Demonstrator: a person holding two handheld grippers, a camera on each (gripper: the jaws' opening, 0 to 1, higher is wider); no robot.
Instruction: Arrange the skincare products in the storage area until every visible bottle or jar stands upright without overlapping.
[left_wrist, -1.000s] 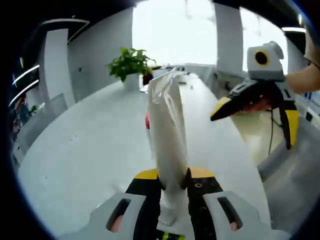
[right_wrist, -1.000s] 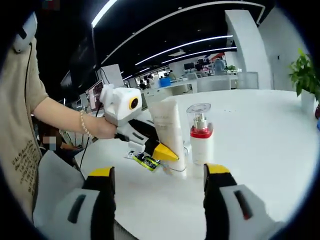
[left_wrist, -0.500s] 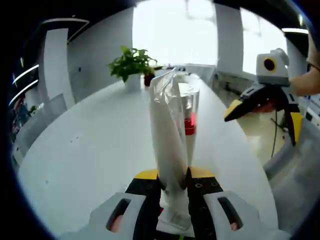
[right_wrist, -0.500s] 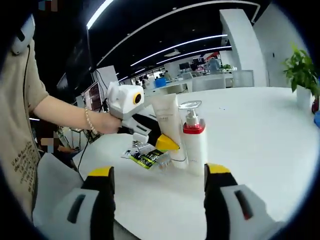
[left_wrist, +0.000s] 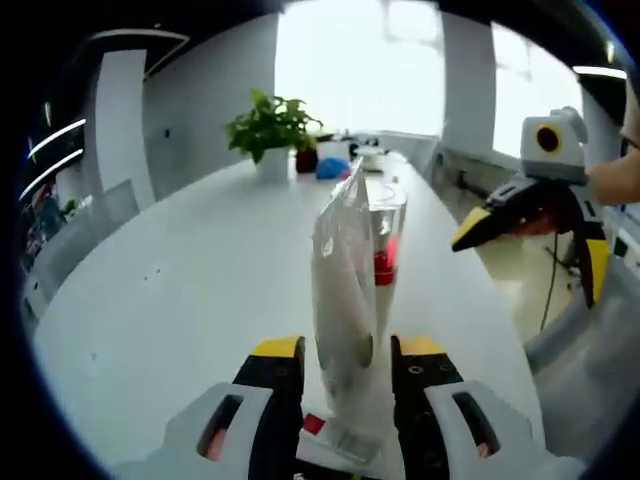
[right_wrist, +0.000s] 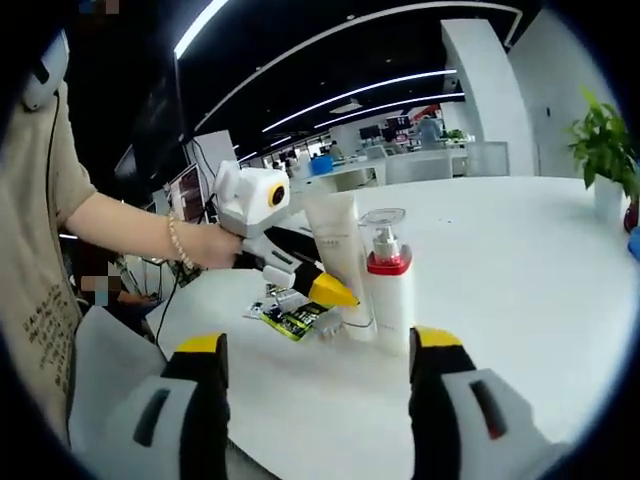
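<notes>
Stood upright on the white table (right_wrist: 520, 290): a white tube (left_wrist: 343, 300), cap down, between the left gripper (left_wrist: 345, 365) jaws, slightly parted (contact unclear). Just beside it, a red-collared pump bottle (right_wrist: 388, 290), upright too. Right gripper (right_wrist: 318, 395) spread wide, holding nothing, short of both.

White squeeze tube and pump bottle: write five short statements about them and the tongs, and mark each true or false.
1. The white squeeze tube stands upright on the white table. True.
2. The white pump bottle with a red collar and clear cap lies on its side. False: it stands upright.
3. The right tongs are shut on the bottle. False: they are open, holding nothing.
4. The tube stands between the jaws of the left tongs. True.
5. A green potted plant stands on the table. True.
</notes>
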